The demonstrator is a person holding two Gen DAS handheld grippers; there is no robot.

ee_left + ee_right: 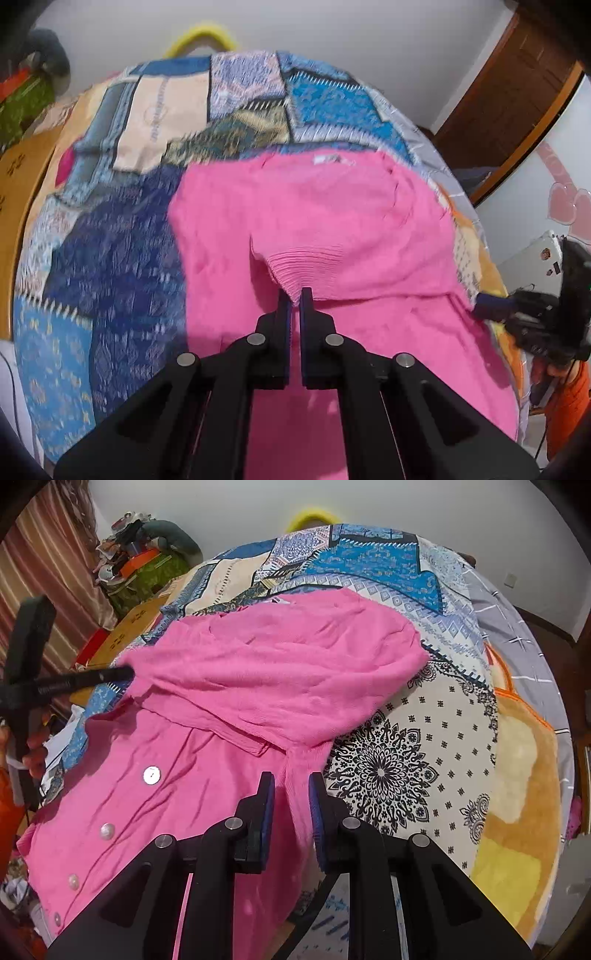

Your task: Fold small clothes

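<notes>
Knitwear first: in the left wrist view your left gripper (294, 295) is clenched on the ribbed cuff (295, 266) of the pink cardigan (314, 206), which spreads away from the pads across the patchwork quilt (122, 206); the neck label (332, 159) lies at the far end, so the long axis runs straight ahead of you.

In the right wrist view your right gripper (291, 786) pinches a narrow ribbed strip (295, 775) of the cardigan. The folded-over upper half lies beyond it, the button placket (110, 812) to its left. Each hand holds its own side.
</notes>
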